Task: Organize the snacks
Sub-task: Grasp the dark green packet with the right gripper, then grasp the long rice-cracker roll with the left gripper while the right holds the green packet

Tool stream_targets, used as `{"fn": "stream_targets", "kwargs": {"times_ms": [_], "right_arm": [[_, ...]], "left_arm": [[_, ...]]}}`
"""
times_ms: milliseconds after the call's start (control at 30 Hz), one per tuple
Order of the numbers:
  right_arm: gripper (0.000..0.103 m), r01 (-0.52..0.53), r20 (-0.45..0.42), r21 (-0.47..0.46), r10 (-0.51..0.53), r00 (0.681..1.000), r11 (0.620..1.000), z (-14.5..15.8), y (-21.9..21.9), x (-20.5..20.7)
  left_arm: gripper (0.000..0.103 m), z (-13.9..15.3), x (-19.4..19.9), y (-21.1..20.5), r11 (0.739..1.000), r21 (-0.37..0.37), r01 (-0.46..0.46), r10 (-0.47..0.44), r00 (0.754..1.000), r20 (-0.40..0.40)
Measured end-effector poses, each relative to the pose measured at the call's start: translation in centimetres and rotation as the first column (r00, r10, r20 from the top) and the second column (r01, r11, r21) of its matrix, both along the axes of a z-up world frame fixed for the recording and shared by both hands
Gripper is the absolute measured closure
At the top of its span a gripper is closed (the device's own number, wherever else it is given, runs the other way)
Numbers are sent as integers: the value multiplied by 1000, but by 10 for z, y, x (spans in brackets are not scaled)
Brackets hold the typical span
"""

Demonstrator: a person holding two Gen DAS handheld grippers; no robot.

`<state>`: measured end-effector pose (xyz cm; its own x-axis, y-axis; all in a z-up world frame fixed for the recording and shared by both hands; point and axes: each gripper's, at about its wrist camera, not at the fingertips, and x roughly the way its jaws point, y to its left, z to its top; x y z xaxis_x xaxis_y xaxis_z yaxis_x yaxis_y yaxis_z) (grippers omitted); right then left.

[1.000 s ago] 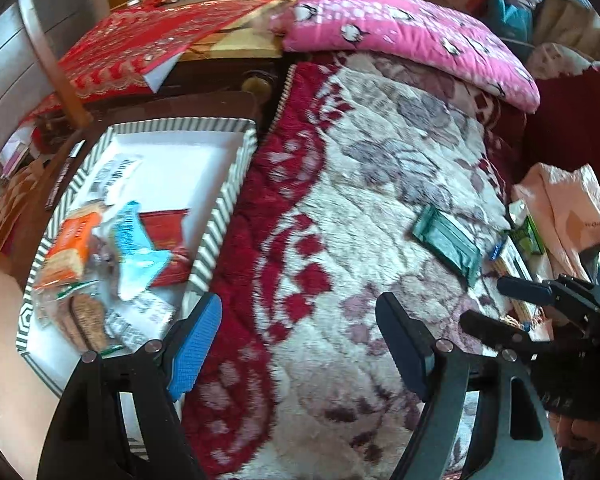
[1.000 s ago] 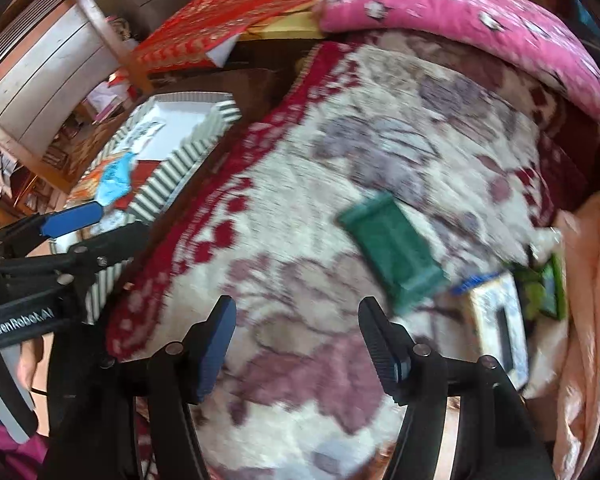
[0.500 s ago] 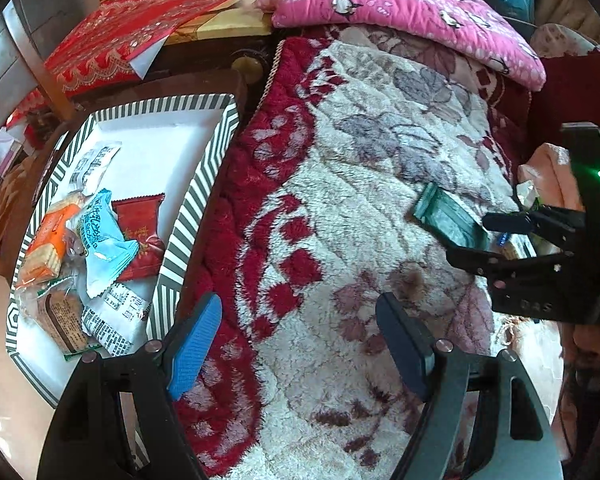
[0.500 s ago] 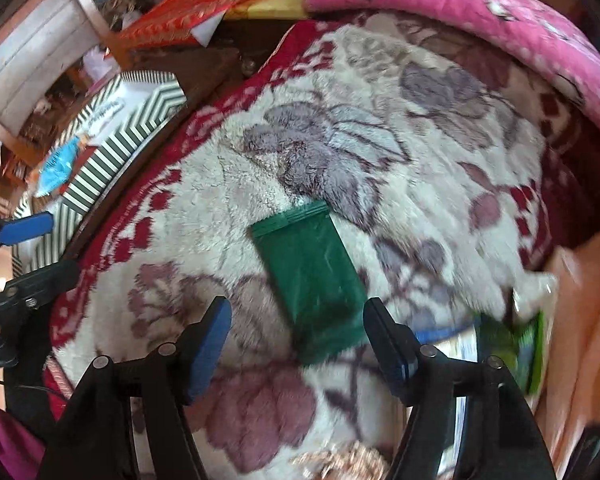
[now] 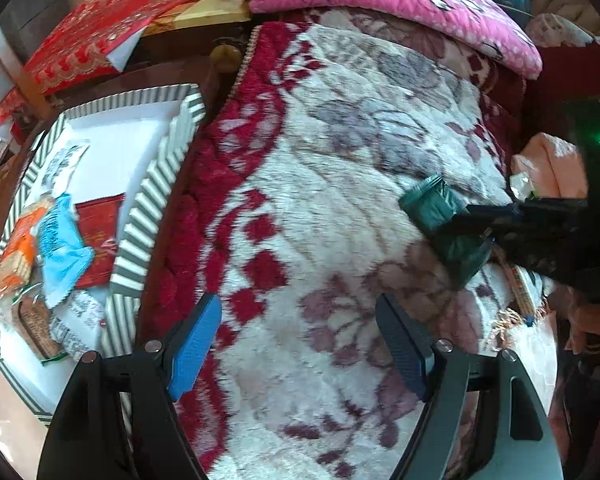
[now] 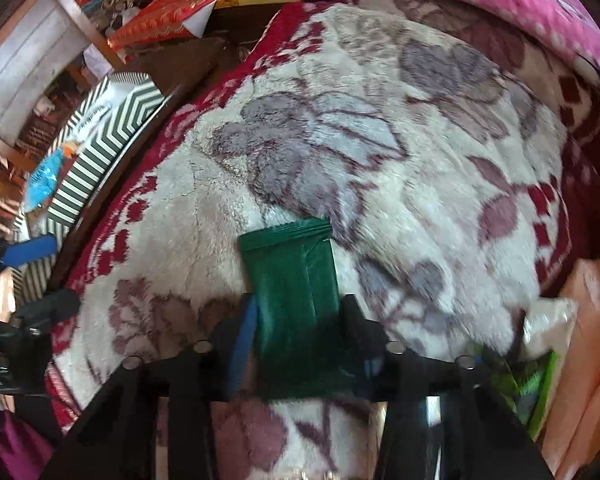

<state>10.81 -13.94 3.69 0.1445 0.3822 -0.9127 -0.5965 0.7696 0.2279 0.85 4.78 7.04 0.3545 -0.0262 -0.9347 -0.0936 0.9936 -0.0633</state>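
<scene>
Green snack packet (image 6: 296, 296) is getting picked up off the fluffy blanket (image 6: 380, 160), so this looks like the grab step. Right tongs (image 6: 300, 332) are pinched narrow on its lower half. Left tongs (image 5: 300, 344) hang wide with nothing between them. Next move, I'd guess: lift and carry it toward 10 o'clock to the striped tray (image 5: 148, 200), where the other snacks (image 5: 60, 248) sit, without the slick wrapper slipping out.

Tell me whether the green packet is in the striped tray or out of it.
Out. The green packet lies on the blanket, gripped in the right claw, well apart from the striped tray.
</scene>
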Motion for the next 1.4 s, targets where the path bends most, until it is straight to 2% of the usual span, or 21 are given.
{"fn": "stream_targets", "kwargs": {"times_ms": [33,100,200,233,267,333,533,633,700,800,1000,1167,1300,1400], "right_arm": [[87,14,10,16,-14,1000,1000,9,-8,-2],[87,29,-13,43,-29,1000,999,19,-21,-1],[86,68,34,17,-69,997,998,24,-34,-3],[75,84,39,27,-85,996,996,24,-34,-1],[54,93,34,42,-95,995,995,23,-35,-1],[37,99,10,67,-100,995,993,18,-30,-2],[37,24,8,-32,-23,1000,999,-13,21,-10],[37,4,60,-92,2,998,996,-21,33,-17],[56,7,53,-92,-2,999,996,-17,29,-17],[57,31,17,-46,-30,999,998,-4,9,-15],[56,99,81,-6,-98,992,995,41,-46,-24],[56,177,127,2,-175,976,984,77,-98,-29],[56,228,129,2,-226,965,974,92,-128,-29],[56,234,133,8,-233,963,972,102,-144,-29]], "left_arm": [[24,0,1,-4,1000,-2,9,-9,1000,-2],[24,-2,3,-13,1000,-11,29,-29,1000,-12],[24,-2,1,-23,999,-16,48,-49,999,-12],[24,-1,-1,-25,999,-9,52,-52,999,-9],[24,0,-2,-25,998,1,55,-55,998,-8],[24,0,-3,-21,999,5,48,-48,999,-9],[24,-2,-2,-4,1000,-6,-4,4,1000,-20],[24,-5,-1,-2,1000,-13,-7,6,1000,-28],[24,-5,-2,-2,1000,-12,-5,5,1000,-28],[24,-5,-1,-6,1000,-19,2,-3,1000,-28],[24,-6,4,-29,998,-52,38,-40,998,-39],[24,-6,18,-71,990,-113,86,-92,995,-50],[24,-13,31,-110,978,-179,103,-117,990,-74],[24,-22,36,-135,977,-192,95,-117,987,-110]]}}
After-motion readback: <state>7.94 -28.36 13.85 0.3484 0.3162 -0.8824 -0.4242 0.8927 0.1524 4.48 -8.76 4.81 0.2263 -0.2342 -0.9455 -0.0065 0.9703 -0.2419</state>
